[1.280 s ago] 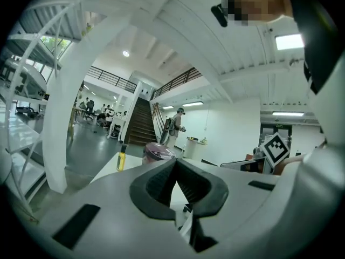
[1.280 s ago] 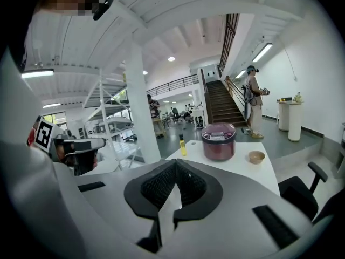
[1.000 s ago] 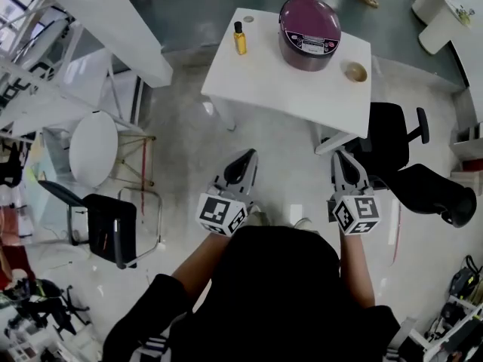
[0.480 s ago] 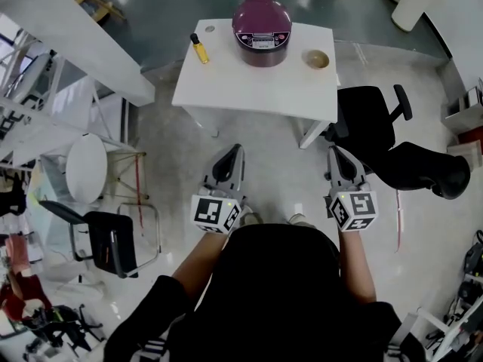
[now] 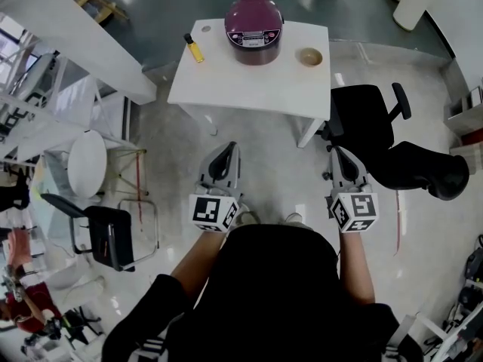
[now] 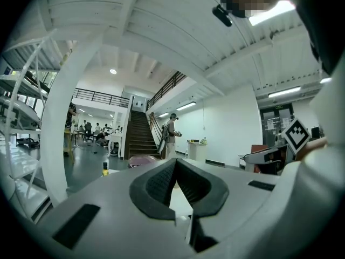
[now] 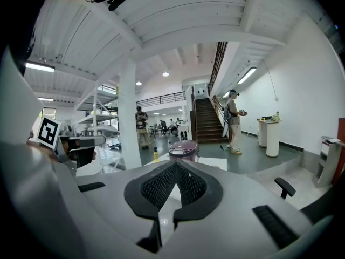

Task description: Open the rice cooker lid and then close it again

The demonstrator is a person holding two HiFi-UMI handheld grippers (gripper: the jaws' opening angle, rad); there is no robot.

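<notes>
A purple rice cooker [image 5: 253, 29] with its lid down stands at the far side of a white table [image 5: 249, 81]. The right gripper view shows the cooker [image 7: 183, 149] beyond the jaw tips; in the left gripper view only its top [image 6: 141, 160] peeks out. My left gripper [image 5: 229, 151] and right gripper [image 5: 336, 154] are both shut and hold nothing. They hang over the floor, well short of the table's near edge.
A yellow bottle [image 5: 195, 48] stands left of the cooker and a small bowl [image 5: 309, 56] right of it. A black office chair [image 5: 370, 127] stands by the table's right corner. A white beam [image 5: 75, 32] and a round stool [image 5: 87, 164] are at left.
Both grippers have moved forward toward the table, still shut. The table and cooker have shifted left in the head view and lie closer to the grippers.
</notes>
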